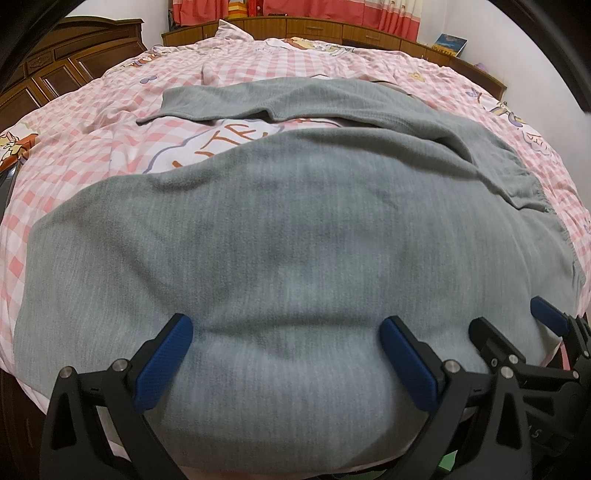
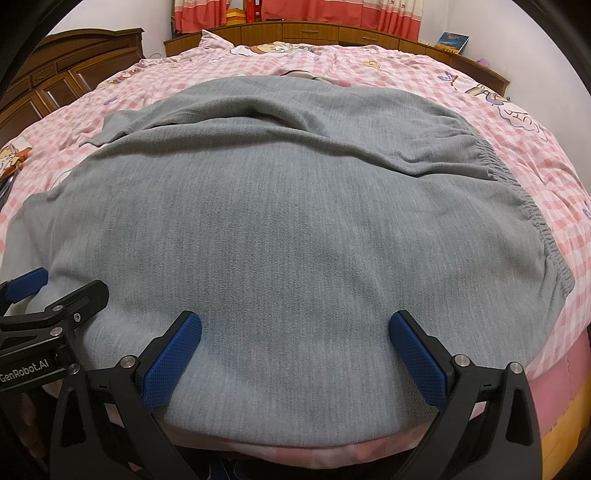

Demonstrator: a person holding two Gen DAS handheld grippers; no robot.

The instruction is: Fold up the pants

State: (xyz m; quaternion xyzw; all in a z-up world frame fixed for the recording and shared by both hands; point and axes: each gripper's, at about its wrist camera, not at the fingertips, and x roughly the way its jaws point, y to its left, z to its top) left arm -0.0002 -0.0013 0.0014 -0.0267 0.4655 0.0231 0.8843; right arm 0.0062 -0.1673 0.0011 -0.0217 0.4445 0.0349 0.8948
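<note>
Grey fleece pants (image 1: pixel 295 229) lie spread on a pink checked bed, near leg along the bed's front edge, far leg (image 1: pixel 229 101) angled away to the left, elastic waistband (image 2: pixel 532 206) at the right. My left gripper (image 1: pixel 286 332) is open, its blue fingers resting over the near leg. My right gripper (image 2: pixel 295 326) is open over the same leg, closer to the waist. The pants also show in the right wrist view (image 2: pixel 295 221). Each gripper shows in the other's view: the right one (image 1: pixel 517 321), the left one (image 2: pixel 62 284).
The pink checked bedspread (image 1: pixel 110 122) with cartoon prints covers the bed. A dark wooden wardrobe (image 1: pixel 55 70) stands at the left, a low wooden cabinet (image 2: pixel 314 33) with red curtains behind it. A book (image 2: pixel 452 40) leans at the back right.
</note>
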